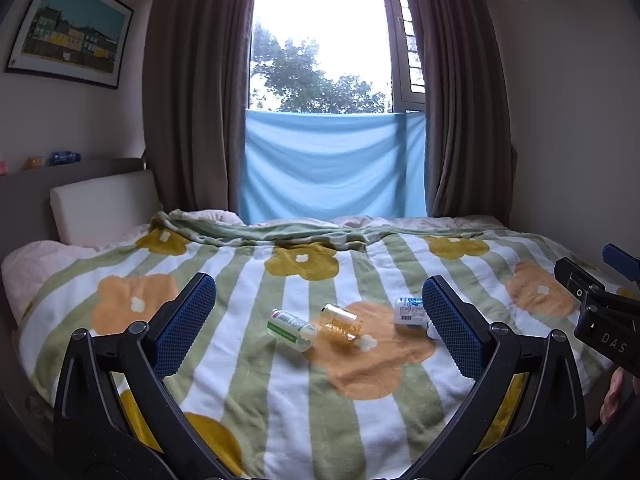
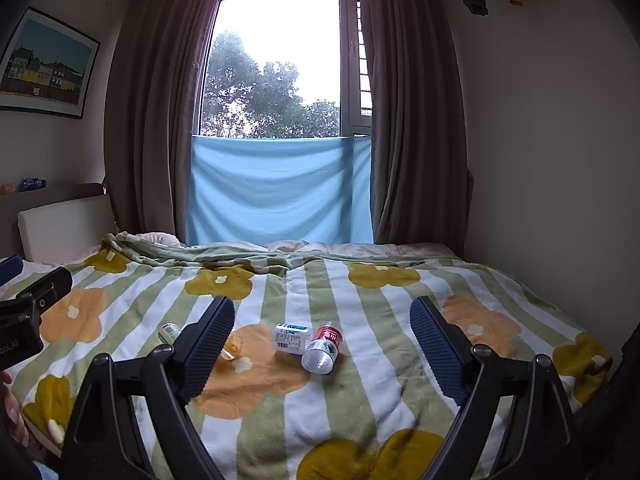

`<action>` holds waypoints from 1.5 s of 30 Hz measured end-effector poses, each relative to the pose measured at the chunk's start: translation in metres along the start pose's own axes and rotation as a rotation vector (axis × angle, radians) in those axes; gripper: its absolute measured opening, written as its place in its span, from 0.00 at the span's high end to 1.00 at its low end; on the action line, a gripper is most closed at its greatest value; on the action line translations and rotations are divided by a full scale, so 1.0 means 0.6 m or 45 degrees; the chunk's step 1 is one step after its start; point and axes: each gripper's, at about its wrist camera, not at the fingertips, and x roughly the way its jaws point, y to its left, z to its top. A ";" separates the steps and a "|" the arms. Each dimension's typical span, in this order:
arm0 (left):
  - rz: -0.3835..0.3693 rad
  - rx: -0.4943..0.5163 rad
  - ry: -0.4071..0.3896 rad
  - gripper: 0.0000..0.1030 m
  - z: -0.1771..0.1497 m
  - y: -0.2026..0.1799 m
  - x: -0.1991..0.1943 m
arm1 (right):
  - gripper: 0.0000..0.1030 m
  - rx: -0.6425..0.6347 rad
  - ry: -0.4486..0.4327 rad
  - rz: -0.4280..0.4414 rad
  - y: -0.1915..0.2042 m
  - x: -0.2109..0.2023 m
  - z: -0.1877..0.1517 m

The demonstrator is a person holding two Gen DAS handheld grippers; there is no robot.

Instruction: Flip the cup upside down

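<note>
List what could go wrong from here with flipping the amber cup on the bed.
1. The amber cup lies on its side on a soft blanket; set mouth-down there, it may tip or roll.
2. The green-label bottle and white bottle lie close on either side, so the open left gripper could knock them.
3. The right gripper is also open nearby; the two could collide.

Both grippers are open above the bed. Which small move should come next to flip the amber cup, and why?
Probably bring the left gripper forward and down to the amber cup. The cup lies on its side on the blanket, nearly centred between the open fingers, with nothing gripped.
</note>
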 end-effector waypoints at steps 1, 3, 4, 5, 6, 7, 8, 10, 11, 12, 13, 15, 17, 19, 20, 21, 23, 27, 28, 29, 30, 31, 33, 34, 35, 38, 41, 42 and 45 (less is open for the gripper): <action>-0.001 0.000 0.000 0.00 -0.001 0.000 -0.001 | 0.15 0.001 -0.002 -0.002 0.003 0.001 -0.003; 0.001 0.001 0.002 0.00 0.000 -0.004 -0.001 | 0.15 0.002 0.002 0.001 0.004 0.000 0.001; -0.006 -0.001 0.004 0.00 0.000 -0.004 -0.002 | 0.15 0.003 0.003 0.003 0.004 -0.001 0.003; -0.014 -0.006 0.007 0.00 -0.001 -0.004 -0.001 | 0.15 0.003 0.004 0.003 0.004 -0.002 0.005; -0.019 -0.011 0.009 0.00 -0.001 -0.004 -0.002 | 0.15 0.002 0.004 0.003 0.005 -0.003 0.008; -0.023 -0.015 0.010 0.00 -0.001 -0.004 -0.002 | 0.15 0.000 0.000 -0.002 0.006 -0.002 0.000; -0.025 -0.018 0.010 0.00 -0.001 -0.004 -0.003 | 0.15 0.002 0.000 -0.001 0.005 -0.002 -0.001; -0.024 -0.022 0.008 0.00 0.000 -0.003 -0.005 | 0.15 0.003 0.001 0.003 0.007 -0.006 0.003; -0.024 -0.020 0.008 0.00 0.000 -0.004 -0.005 | 0.15 0.002 0.000 0.000 0.009 -0.007 0.003; -0.022 -0.017 0.008 0.00 0.001 -0.003 -0.005 | 0.15 0.001 -0.001 -0.001 0.008 -0.007 0.004; -0.019 -0.017 0.006 0.00 0.001 -0.002 -0.005 | 0.15 0.001 -0.002 -0.001 0.008 -0.008 0.005; -0.015 -0.016 0.005 0.00 0.000 -0.003 -0.007 | 0.15 0.004 0.001 0.002 0.005 -0.005 0.004; -0.012 -0.015 0.002 0.00 -0.001 -0.003 -0.008 | 0.15 0.004 0.000 0.002 0.006 -0.007 0.005; -0.014 -0.014 0.002 0.00 -0.001 -0.003 -0.008 | 0.15 0.004 -0.001 0.002 0.006 -0.008 0.007; -0.014 -0.013 0.002 0.00 -0.001 -0.003 -0.009 | 0.15 0.003 0.000 0.003 0.004 -0.007 0.006; -0.014 -0.014 0.001 0.00 -0.001 -0.003 -0.009 | 0.15 0.004 0.000 0.004 0.004 -0.007 0.006; -0.016 -0.014 0.002 0.00 -0.001 -0.003 -0.009 | 0.15 0.006 -0.001 0.005 0.004 -0.007 0.006; -0.014 -0.015 0.000 0.00 -0.002 -0.004 -0.009 | 0.15 0.006 -0.002 0.005 0.002 -0.007 0.004; -0.013 -0.015 0.001 0.00 -0.001 -0.005 -0.009 | 0.15 0.006 -0.002 0.005 0.002 -0.007 0.004; -0.014 -0.015 0.000 0.00 -0.001 -0.005 -0.009 | 0.15 0.007 -0.003 0.005 0.002 -0.007 0.004; -0.014 -0.015 0.000 0.00 -0.002 -0.006 -0.009 | 0.15 0.006 -0.003 0.005 0.003 -0.008 0.006; -0.012 -0.014 -0.001 0.00 -0.002 -0.006 -0.009 | 0.15 0.007 -0.004 0.006 0.003 -0.009 0.008; -0.014 -0.015 0.000 0.00 -0.001 -0.006 -0.009 | 0.15 0.007 -0.003 0.006 0.002 -0.009 0.007; -0.014 -0.015 0.001 0.00 -0.001 -0.006 -0.009 | 0.15 0.007 -0.004 0.006 0.002 -0.010 0.008; -0.013 -0.015 0.001 0.00 -0.001 -0.006 -0.009 | 0.15 0.007 -0.003 0.006 0.002 -0.009 0.008; -0.014 -0.016 0.002 0.00 -0.001 -0.006 -0.008 | 0.15 0.008 -0.004 0.007 0.001 -0.009 0.007; -0.014 -0.015 0.001 0.00 -0.003 -0.008 -0.008 | 0.15 0.009 -0.003 0.008 0.001 -0.009 0.006; -0.011 -0.013 0.000 0.00 -0.003 -0.009 -0.008 | 0.15 0.009 -0.004 0.007 0.001 -0.009 0.006; -0.013 -0.014 0.000 0.00 -0.002 -0.007 -0.008 | 0.15 0.010 -0.003 0.008 0.000 -0.008 0.006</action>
